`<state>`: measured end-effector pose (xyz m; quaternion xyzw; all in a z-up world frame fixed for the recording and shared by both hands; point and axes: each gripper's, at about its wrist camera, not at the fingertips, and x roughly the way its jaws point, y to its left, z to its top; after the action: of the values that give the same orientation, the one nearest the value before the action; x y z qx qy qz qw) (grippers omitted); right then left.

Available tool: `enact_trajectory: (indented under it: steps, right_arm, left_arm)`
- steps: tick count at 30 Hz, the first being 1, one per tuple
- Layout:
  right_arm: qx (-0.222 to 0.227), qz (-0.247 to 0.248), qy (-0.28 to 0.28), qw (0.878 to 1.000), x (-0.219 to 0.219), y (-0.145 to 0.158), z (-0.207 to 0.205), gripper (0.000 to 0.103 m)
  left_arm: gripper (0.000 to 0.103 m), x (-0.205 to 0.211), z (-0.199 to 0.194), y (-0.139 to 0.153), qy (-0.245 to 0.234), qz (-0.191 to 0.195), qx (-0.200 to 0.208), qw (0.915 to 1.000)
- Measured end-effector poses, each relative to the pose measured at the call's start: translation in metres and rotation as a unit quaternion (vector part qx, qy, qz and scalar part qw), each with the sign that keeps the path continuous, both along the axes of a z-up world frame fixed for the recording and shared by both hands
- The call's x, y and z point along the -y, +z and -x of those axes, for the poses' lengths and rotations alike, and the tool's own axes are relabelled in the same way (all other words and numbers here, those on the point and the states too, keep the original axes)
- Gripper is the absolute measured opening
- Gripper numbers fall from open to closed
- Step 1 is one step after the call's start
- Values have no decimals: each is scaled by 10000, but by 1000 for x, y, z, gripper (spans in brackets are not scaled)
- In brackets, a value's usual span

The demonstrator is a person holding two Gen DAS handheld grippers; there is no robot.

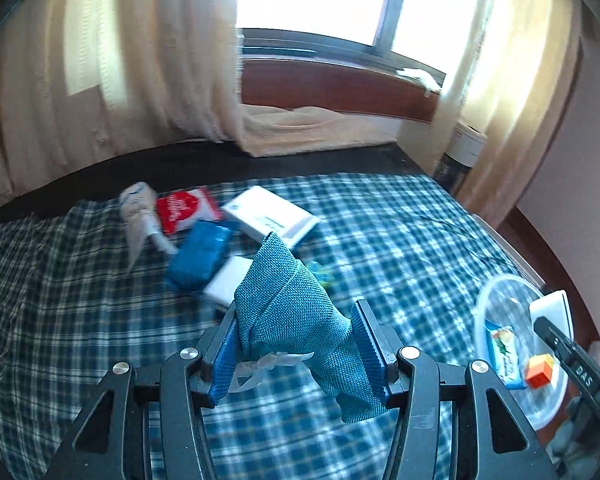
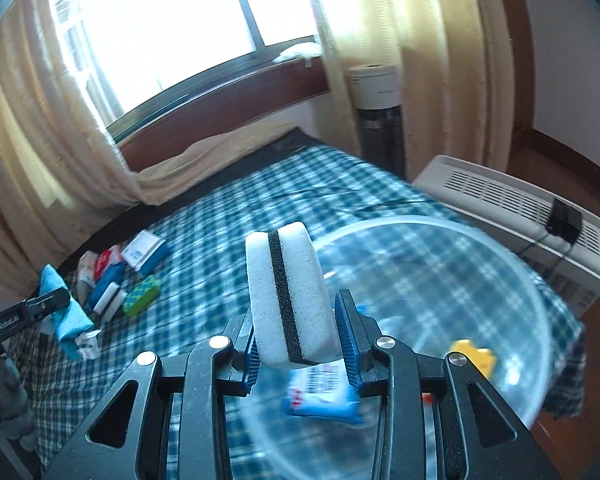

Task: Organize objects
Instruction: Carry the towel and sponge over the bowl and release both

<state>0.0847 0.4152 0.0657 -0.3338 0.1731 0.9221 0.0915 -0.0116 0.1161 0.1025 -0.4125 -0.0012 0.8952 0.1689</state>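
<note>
Clear round plastic bowl (image 2: 440, 240) waits on the checked bedcover to collect things; the right gripper (image 2: 300, 344) clamps a white black-striped sponge (image 2: 288, 292) above it; the left gripper (image 1: 296, 344) pinches a teal woven cloth (image 1: 288, 300), seemingly next.

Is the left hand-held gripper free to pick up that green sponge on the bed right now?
Probably not: the left hand-held gripper is already shut on a teal cloth, so the green sponge must wait.

A folded teal cloth (image 1: 290, 308) is squeezed between blue pads. A white sponge (image 2: 290, 300) with a black stripe stands up over a clear bowl (image 2: 536, 280) holding a blue packet (image 2: 324, 394).
</note>
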Motion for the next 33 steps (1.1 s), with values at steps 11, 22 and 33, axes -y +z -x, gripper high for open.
enact_trajectory:
  steps: [11,22,33]
  right_arm:
    - [171,59,-361,9992,-45,-11,-2,35]
    - [343,209,-488,9980,-71,-22,3,46]
    - [336,-231,-876,9953,-88,-18,-11,53]
  left_arm:
    - [56,-53,-15,1,-589,123,-44,9982]
    - [57,-92,-25,1,-981,210,-42,9949]
    - [57,-133,-35,1,-1446,235,-15,9892]
